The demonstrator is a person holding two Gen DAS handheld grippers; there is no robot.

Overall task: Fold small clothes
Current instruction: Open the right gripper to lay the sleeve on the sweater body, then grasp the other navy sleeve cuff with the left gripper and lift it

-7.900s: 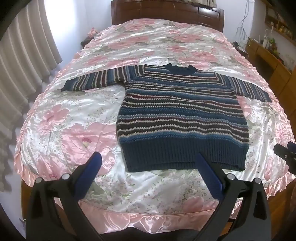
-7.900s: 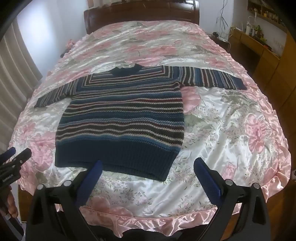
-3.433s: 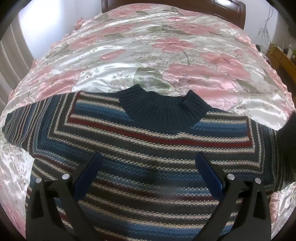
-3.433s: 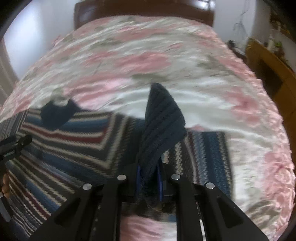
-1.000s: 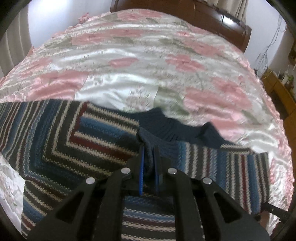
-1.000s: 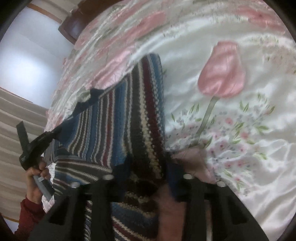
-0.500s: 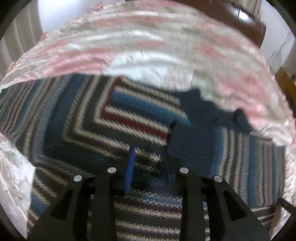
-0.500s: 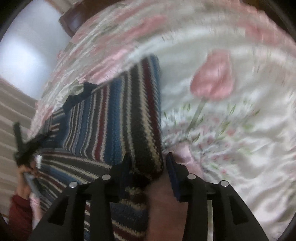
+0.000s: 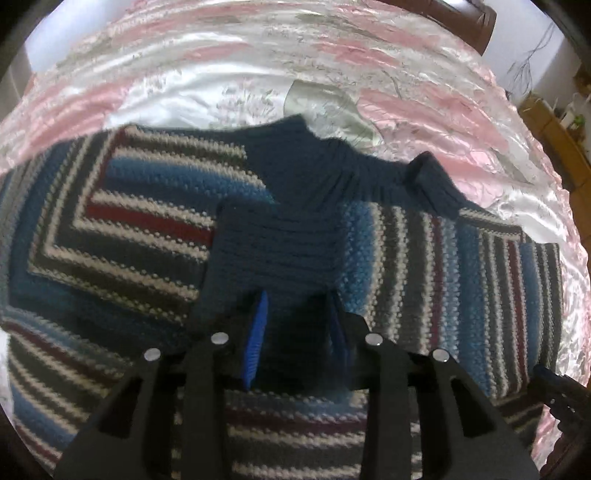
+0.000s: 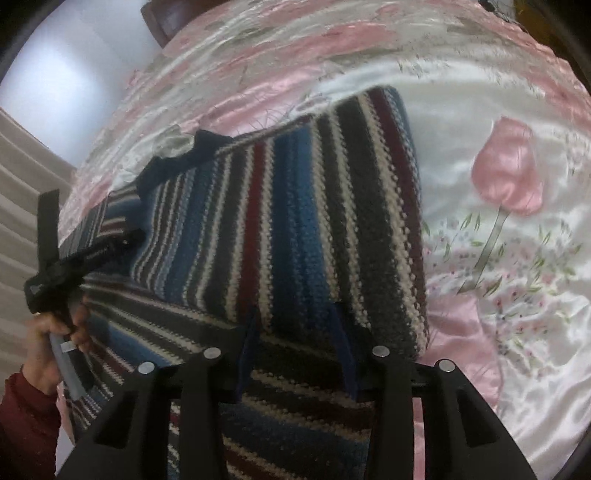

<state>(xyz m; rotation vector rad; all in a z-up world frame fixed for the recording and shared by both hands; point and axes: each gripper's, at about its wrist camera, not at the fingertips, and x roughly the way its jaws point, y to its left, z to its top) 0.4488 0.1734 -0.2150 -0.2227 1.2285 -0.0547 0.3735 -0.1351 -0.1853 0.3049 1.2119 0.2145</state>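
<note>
Looking down the left claw (image 9: 295, 332), the striped knit sweater (image 9: 110, 240) lies flat on the bed's pink floral satin bedspread (image 9: 221, 74), collar pointing away toward the headboard (image 9: 443, 14). The right sleeve (image 9: 461, 277) is folded in across the chest, running sideways, and its navy ribbed cuff (image 9: 277, 251) sits right in front of the left claw's blue pads, just below the collar (image 9: 332, 173). That claw's jaws are parted with a clear gap and the cuff looks to be lying loose between or just ahead of them, so I'd call it released, not gripping. The right claw (image 10: 295, 343) is over the fold edge at the shoulder side, jaws also apart with nothing pinched; the folded sleeve (image 10: 295, 221) stretches away from it toward the person's hand (image 10: 55, 332) holding the left tool. So the bit that matters: the other sleeve stretches out to the left, running off the left edge of the left view, long axis sideways across the bed, and the left claw is clearly the nearer one for it. No containers anywhere, just bed and sweater.
</note>
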